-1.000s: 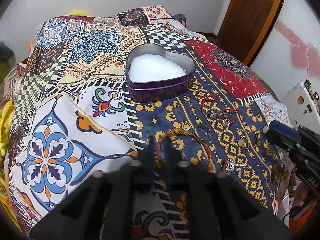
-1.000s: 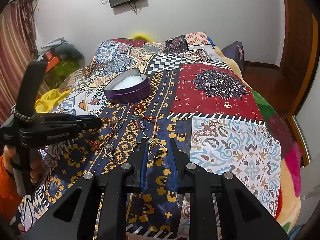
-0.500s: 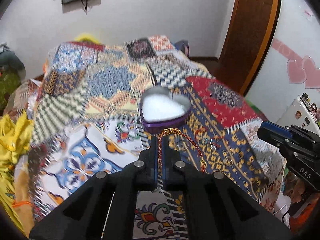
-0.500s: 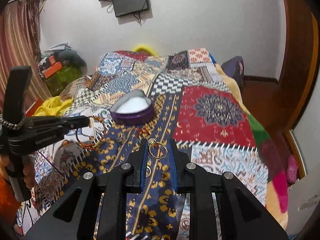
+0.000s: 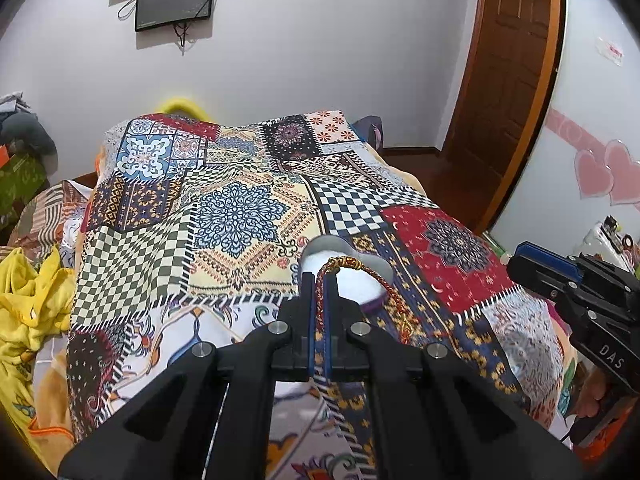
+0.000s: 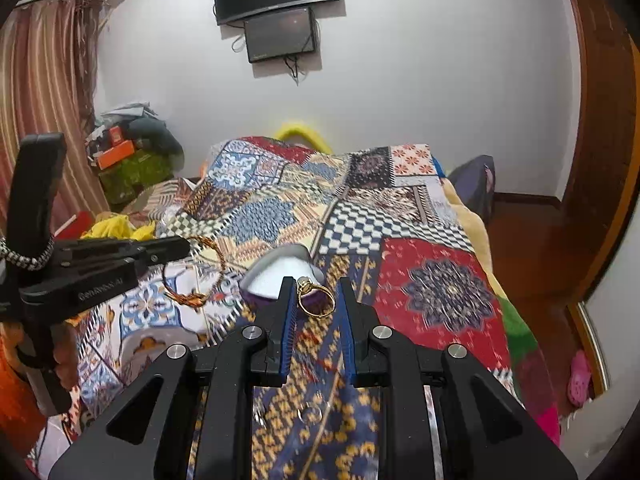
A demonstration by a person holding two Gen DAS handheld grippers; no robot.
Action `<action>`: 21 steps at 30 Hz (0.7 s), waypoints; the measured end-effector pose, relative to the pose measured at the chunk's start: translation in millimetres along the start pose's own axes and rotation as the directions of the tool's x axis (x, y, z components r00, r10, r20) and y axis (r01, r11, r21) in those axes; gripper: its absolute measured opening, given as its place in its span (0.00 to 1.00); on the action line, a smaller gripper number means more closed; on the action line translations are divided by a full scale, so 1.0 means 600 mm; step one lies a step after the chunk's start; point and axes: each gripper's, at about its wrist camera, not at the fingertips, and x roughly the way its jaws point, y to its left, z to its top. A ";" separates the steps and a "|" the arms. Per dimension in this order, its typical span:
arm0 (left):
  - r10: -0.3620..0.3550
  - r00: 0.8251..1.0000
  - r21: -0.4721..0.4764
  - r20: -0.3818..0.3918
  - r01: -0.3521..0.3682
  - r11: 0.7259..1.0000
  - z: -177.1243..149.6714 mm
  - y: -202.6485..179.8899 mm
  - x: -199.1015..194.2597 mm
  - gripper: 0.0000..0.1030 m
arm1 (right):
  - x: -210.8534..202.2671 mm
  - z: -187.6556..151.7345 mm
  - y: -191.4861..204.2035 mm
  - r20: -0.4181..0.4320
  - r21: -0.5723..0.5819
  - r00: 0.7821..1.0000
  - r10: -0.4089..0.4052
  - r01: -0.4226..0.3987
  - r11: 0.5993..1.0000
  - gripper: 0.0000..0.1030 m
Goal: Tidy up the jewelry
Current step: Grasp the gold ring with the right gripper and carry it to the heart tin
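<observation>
Nearest to you in the left wrist view, your left gripper (image 5: 319,280) is pressed together on a red-and-gold braided cord bracelet (image 5: 362,276). The cord runs up between the blue pads (image 5: 326,312), arches over the fingertips, and hangs down at about 4 o'clock from them, its gold end dangling above the bedspread. From the right wrist view that same bracelet (image 6: 200,272) hangs as a loose loop below the left gripper (image 6: 184,245), lifted off the cloth.

In the right wrist view, your right gripper (image 6: 316,284) holds a thin gold ring with a pale stone (image 6: 314,296) between its blue-lined fingers (image 6: 289,316). The stone sits against the left finger and the band reaches the right one, so the jaws are clamped on the ring with a moderate gap between them. Below it, at 6 o'clock, a small silvery ring (image 6: 310,412) lies blurred on the navy-and-yellow patch.

Just beyond both pairs of fingertips, at 12 o'clock, sits the purple heart-shaped tin with white lining (image 6: 280,270), open, on the patchwork bedspread (image 6: 440,292). In the left wrist view the tin (image 5: 344,268) is partly hidden behind the bracelet.

Farther out, at 9 o'clock, yellow cloth (image 5: 28,300) is heaped beside the bed. On the far white wall hang two dark screens (image 6: 276,12), and a brown wooden door (image 5: 512,60) stands at 2 o'clock.
</observation>
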 end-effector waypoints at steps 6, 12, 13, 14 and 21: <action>-0.006 1.000 -0.025 -0.016 0.006 1.000 0.017 0.016 0.040 0.01 | 0.039 0.018 0.004 0.005 -0.029 1.000 0.011 -0.011 1.000 0.17; 0.002 0.999 -0.008 -0.035 -0.002 1.000 0.028 0.015 0.078 0.01 | 0.080 0.025 0.004 -0.020 -0.059 1.000 0.016 -0.017 0.998 0.17; 0.003 0.999 -0.003 -0.038 -0.003 1.000 0.029 0.013 0.084 0.01 | 0.087 0.026 0.003 -0.024 -0.062 1.000 0.018 -0.020 0.998 0.17; 0.001 0.999 -0.001 -0.041 -0.001 1.000 0.030 0.013 0.089 0.01 | 0.095 0.027 0.000 -0.031 -0.060 0.999 0.029 -0.031 0.998 0.17; 0.001 0.997 0.011 -0.082 0.000 1.000 0.037 0.011 0.134 0.01 | 0.130 0.031 -0.009 -0.084 -0.051 0.993 0.077 -0.081 0.995 0.17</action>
